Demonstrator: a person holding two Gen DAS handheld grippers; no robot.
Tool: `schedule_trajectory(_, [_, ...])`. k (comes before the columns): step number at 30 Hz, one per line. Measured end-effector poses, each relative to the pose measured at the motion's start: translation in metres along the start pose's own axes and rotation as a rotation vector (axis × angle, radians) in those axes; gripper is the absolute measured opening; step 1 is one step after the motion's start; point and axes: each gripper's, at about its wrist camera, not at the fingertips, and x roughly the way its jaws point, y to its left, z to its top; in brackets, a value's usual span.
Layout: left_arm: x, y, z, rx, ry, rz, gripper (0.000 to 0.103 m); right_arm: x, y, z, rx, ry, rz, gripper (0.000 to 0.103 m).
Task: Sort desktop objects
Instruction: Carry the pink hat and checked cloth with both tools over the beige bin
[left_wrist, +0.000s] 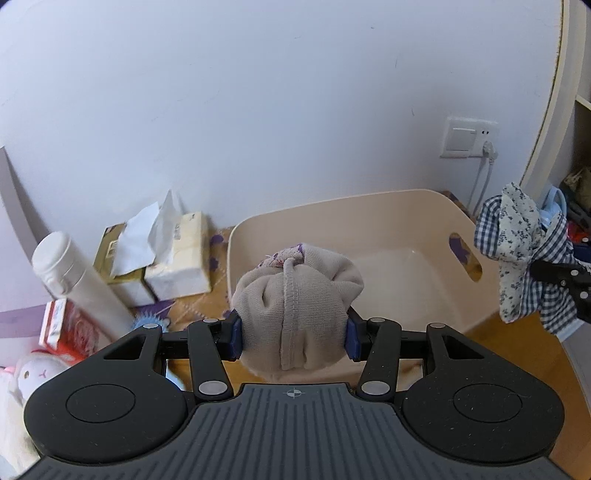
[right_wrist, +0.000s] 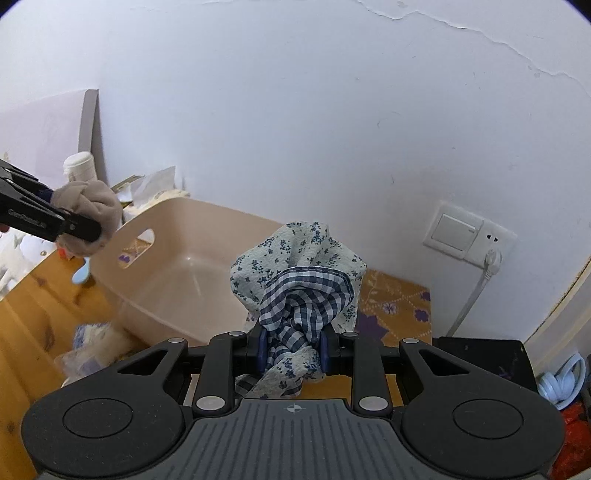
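My left gripper (left_wrist: 293, 338) is shut on a rolled beige cloth bundle (left_wrist: 295, 314), held in the air just in front of a beige plastic bin (left_wrist: 406, 206). In the right wrist view the same bundle (right_wrist: 92, 206) hangs at the left, above the bin's (right_wrist: 177, 221) handle side. My right gripper (right_wrist: 291, 350) is shut on a knotted cloth of blue check and floral print (right_wrist: 295, 280), held over the bin's near right edge. That cloth (left_wrist: 524, 258) also shows at the right of the left wrist view. Nothing lies in the part of the bin that shows.
A white bottle (left_wrist: 77, 280), a tissue pack (left_wrist: 173, 254) and a red box (left_wrist: 66, 328) crowd the left by the wall. A wall socket with a plugged cable (right_wrist: 469, 236) is on the right. Light-blue headphones (right_wrist: 561, 380) lie at the far right on the wooden desk (right_wrist: 33, 306).
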Motion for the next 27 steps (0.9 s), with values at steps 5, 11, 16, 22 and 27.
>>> schedule_trajectory(5, [0.024, -0.014, 0.008, 0.01, 0.019, 0.018, 0.051, 0.02, 0.0, 0.009, 0.0, -0.01, -0.005, 0.024])
schedule_trajectory(11, [0.058, -0.021, 0.012, -0.012, 0.083, 0.045, 0.051, 0.05, 0.004, 0.014, -0.034, 0.006, -0.003, 0.024])
schedule_trajectory(16, [0.083, -0.025, 0.008, -0.025, 0.136, 0.071, 0.051, 0.074, 0.009, 0.011, -0.062, 0.054, 0.009, 0.024])
schedule_trajectory(22, [0.11, -0.031, 0.006, -0.022, 0.216, 0.084, 0.051, 0.094, 0.022, 0.007, -0.12, 0.134, 0.042, 0.025])
schedule_trajectory(27, [0.124, -0.036, -0.002, -0.008, 0.301, 0.075, 0.054, 0.107, 0.032, 0.002, -0.16, 0.203, 0.061, 0.026])
